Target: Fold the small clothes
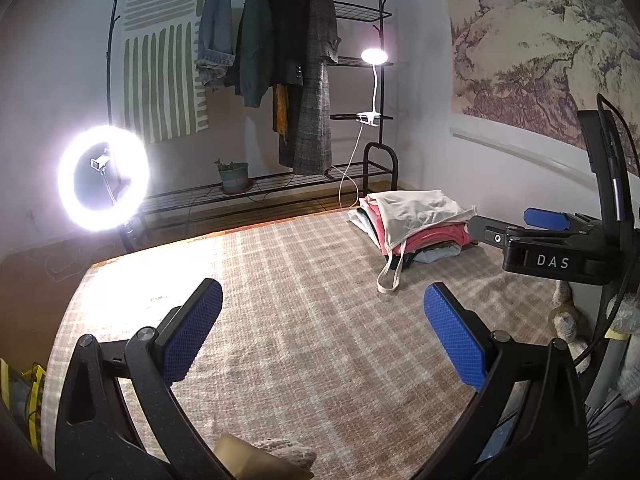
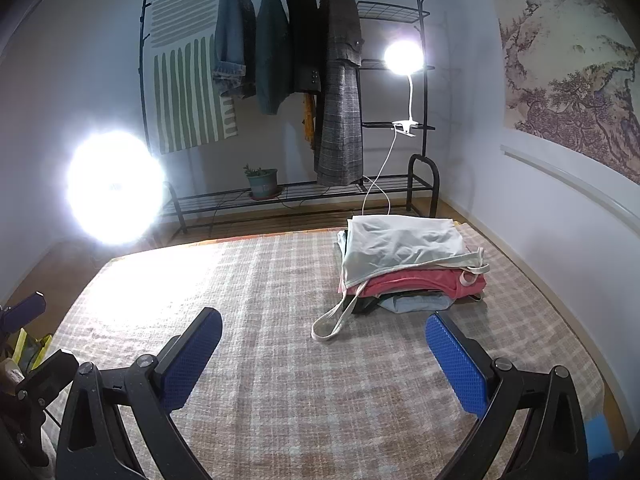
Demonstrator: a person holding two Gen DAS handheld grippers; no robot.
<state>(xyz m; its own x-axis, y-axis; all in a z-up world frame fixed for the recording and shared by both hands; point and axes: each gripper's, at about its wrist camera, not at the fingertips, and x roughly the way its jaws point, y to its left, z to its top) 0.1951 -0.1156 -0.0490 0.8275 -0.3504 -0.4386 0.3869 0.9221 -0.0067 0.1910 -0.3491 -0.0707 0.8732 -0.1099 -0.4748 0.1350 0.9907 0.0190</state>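
Observation:
A stack of folded small clothes (image 1: pixel 416 224) lies on the plaid cloth surface (image 1: pixel 300 320) at the far right; a white top with dangling straps lies on pink and grey pieces. The stack also shows in the right wrist view (image 2: pixel 404 264). My left gripper (image 1: pixel 320 320) is open and empty, held above the plaid cloth, well short of the stack. My right gripper (image 2: pixel 324 356) is open and empty, its right finger close to the stack's near edge. The right gripper also shows from the side in the left wrist view (image 1: pixel 516 226), beside the stack.
A black clothes rack (image 1: pixel 280 80) with hanging coats stands at the back wall. A bright ring light (image 1: pixel 104 180) stands at left, a clip lamp (image 1: pixel 374 58) on the rack. A potted plant (image 1: pixel 233 176) sits on the rack's low shelf. A wall runs along the right.

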